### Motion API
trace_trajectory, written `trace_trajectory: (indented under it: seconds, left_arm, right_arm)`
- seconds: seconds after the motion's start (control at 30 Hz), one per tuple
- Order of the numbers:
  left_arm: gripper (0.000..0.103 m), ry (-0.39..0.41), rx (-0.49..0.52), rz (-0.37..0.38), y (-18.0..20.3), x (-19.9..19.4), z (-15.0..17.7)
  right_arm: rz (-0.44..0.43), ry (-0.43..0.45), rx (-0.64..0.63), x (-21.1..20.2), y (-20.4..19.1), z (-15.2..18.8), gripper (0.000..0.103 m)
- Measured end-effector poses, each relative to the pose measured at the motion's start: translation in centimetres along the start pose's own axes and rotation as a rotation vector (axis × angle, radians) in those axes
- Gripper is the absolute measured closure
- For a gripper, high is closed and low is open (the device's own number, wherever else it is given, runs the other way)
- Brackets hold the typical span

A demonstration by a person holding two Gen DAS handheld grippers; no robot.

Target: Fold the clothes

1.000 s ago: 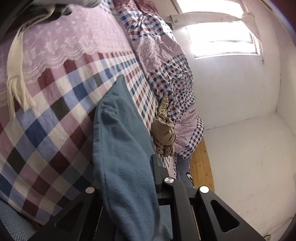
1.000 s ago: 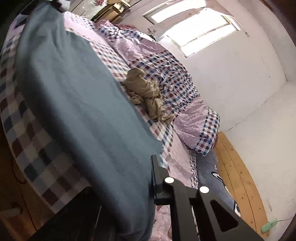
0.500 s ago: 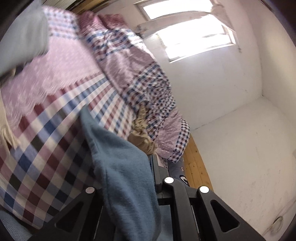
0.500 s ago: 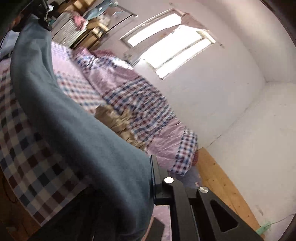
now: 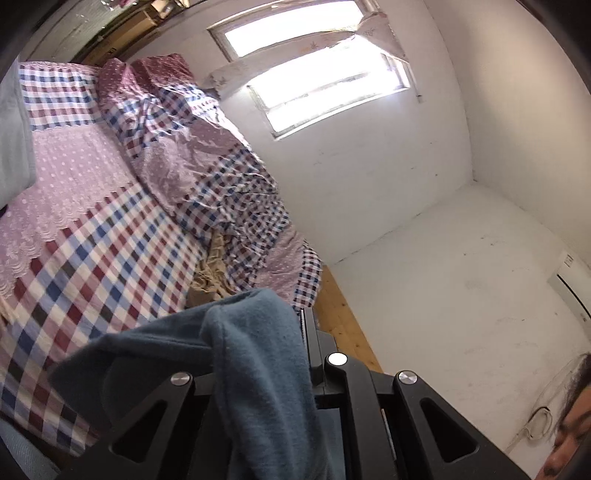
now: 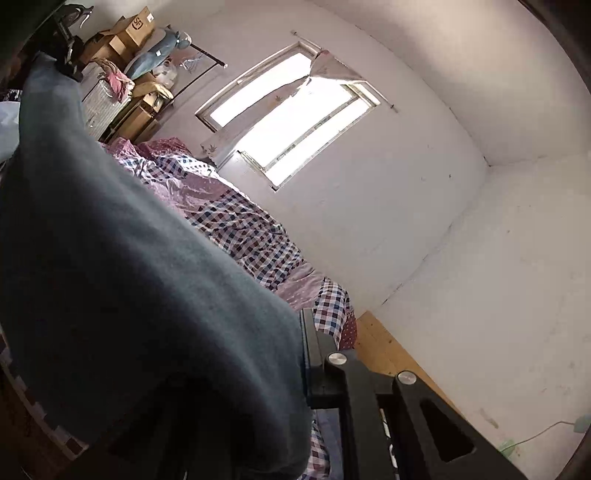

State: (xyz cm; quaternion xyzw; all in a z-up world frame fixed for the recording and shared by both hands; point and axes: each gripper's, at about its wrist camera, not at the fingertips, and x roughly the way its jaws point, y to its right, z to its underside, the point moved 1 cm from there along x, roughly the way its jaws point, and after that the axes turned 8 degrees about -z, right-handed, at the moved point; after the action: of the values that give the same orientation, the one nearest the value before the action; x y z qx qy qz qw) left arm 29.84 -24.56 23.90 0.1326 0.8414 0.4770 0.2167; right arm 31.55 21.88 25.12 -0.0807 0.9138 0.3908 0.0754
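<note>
Both tongs had risen since a second earlier: the blue fleece garment (image 5: pixel 258 369), which had lain spread across the checked bedspread (image 5: pixel 110 258), was now lifted clear of the bed and both views tilted up toward the window (image 5: pixel 325 77) and the white wall. In the left wrist view the left tongs (image 5: pixel 299 369) were closed on the blue fleece garment, a bunched fold pinched between the fingers and hanging over the black frame, with a loose flap trailing to the left above the bedspread. In the right wrist view the right tongs (image 6: pixel 295 354) were likewise clamped on the garment (image 6: pixel 129 277), which stretched away up and to the left as a broad sheet, hiding most of the bed beneath it. A crumpled tan garment (image 5: pixel 210 273) lay on the bedspread just beside the rumpled checked quilt (image 5: pixel 221 177) along the wall side. Beyond the bed's end a strip of wooden floor (image 6: pixel 384 350) showed. Cardboard boxes (image 6: pixel 125 33) and other clutter were stacked in the far corner. Part of a person's head (image 5: pixel 572 424) showed at the lower right edge of the left view.
</note>
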Motion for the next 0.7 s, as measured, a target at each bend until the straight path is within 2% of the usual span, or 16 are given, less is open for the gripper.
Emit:
trace_trajectory:
  seconds: [0.1,0.2,0.43,0.6,0.7]
  left_arm:
    - [0.097,-0.017,-0.013,-0.042,-1.2,1.3,0.0]
    - [0.097,-0.063,-0.054,-0.098,-3.5,4.4,0.0]
    - [0.097,-0.143,-0.027,-0.293,-7.4,13.2,-2.0]
    - [0.097,-0.200,-0.068,-0.372,-10.7,19.5,-4.0]
    - [0.097,-0.244,-0.091,-0.430,-12.9,23.0,-4.8]
  right_arm:
    - [-0.060,-0.055,0.017,3.4,-1.1,1.4,0.096]
    - [-0.115,-0.108,0.032,8.0,-2.4,2.9,0.096]
    - [-0.205,-0.220,0.009,17.1,-4.1,4.7,0.096]
    - [-0.283,-0.297,-0.003,24.0,-5.4,5.9,0.096]
    - [-0.328,-0.346,-0.012,27.7,-6.6,6.9,0.091]
